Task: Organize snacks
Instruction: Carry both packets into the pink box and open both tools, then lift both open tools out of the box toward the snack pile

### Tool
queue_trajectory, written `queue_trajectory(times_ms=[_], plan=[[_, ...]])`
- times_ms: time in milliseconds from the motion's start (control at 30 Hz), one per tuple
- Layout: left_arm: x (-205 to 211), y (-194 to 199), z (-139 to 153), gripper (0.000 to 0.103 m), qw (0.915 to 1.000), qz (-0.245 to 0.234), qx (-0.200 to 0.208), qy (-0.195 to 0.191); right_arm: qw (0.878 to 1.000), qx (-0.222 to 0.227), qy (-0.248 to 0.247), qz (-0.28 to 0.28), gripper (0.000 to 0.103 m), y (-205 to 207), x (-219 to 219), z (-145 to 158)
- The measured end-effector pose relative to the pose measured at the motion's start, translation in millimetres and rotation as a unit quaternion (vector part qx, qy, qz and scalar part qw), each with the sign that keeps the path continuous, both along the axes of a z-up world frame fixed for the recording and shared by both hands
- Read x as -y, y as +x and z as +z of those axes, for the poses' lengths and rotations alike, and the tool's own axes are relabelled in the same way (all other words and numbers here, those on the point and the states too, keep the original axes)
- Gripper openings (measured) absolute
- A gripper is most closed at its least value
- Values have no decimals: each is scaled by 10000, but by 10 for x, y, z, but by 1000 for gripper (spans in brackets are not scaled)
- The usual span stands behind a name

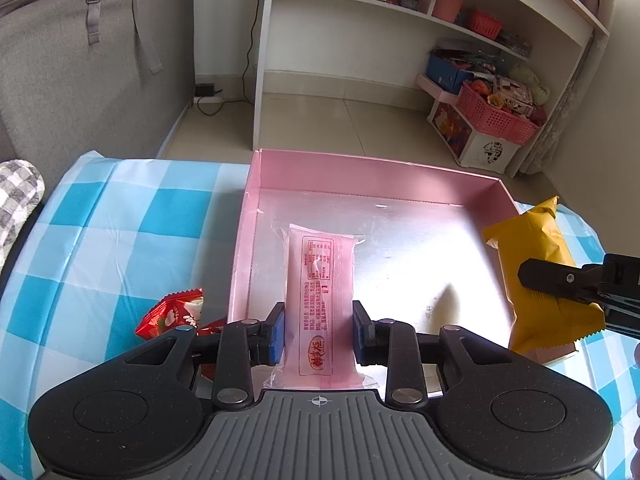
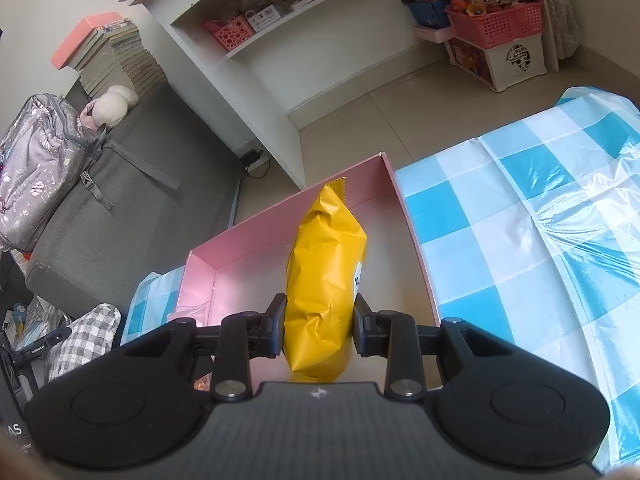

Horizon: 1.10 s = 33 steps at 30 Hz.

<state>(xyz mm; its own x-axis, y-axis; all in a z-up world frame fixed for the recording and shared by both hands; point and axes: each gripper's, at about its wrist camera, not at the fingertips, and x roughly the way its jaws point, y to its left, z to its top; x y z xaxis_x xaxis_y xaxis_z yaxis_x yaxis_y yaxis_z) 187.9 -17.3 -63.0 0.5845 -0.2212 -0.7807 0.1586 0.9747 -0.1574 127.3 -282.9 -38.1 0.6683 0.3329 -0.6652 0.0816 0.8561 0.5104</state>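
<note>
While both jaws grip packets, pink packet [image 1: 320, 300] and yellow packet [image 2: 324, 280] hang over pink box [image 1: 360, 176].

Three snack packets [image 1: 320, 304] – one pink box [image 1: 372, 176].

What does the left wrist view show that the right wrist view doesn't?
Only the left wrist view: the left tongs shut on the translucent pink snack packet, and a red foil snack packet lying on the checked cloth outside the box. Only the right wrist view: the right tongs head-on, and a stack of books. Both: the shallow pink cardboard box and the yellow foil snack packet, gripped by the right tongs over the box's edge.
</note>
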Motion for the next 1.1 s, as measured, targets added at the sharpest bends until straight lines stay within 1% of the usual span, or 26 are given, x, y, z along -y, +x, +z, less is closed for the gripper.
queue_trajectory(times_ms=[200, 267, 333, 367, 400, 433, 467, 533, 633, 800, 833, 967, 1100], plan=[[64, 1, -63, 30, 10000, -28, 20, 79, 9999, 109, 10, 37, 30, -13, 15, 24], [79, -15, -53, 30, 9998, -86, 134, 74, 9998, 158, -47, 55, 33, -12, 8, 35], [92, -22, -44, 35, 9997, -187, 120, 36, 9996, 204, -180, 15, 35, -26, 0, 67], [102, -27, -35, 43, 9997, -216, 102, 30, 9995, 229, -219, 19, 40, -32, -2, 86], [112, -38, -24, 55, 9997, -219, 120, 49, 9994, 243, -245, 16, 43, -40, -2, 106], [121, -62, -6, 63, 9996, -207, 173, 91, 9993, 251, -259, 2, 51, -46, 4, 119], [128, -87, 12, 65, 9995, -215, 219, 120, 9993, 260, -261, -13, 56, -57, 10, 131], [144, -135, 52, 72, 9992, -275, 256, 154, 9993, 260, -260, -28, 61, -87, 26, 156], [154, -229, 120, 78, 9990, -299, 286, 188, 9992, 212, -328, -49, 69, -149, 44, 186], [134, -457, 238, 87, 9986, -350, 330, 223, 9987, 185, -473, 4, 78, -311, 46, 276], [129, -514, 266, 90, 9986, -366, 316, 218, 9985, 172, -515, 20, 81, -347, 38, 301], [112, -733, 354, 93, 9983, -468, 222, 258, 9968, 154, -781, 123, 90, -518, -27, 405], [102, -974, 423, 96, 9976, -543, 194, 381, 9942, 96, -1053, 177, 94, -715, -82, 462]])
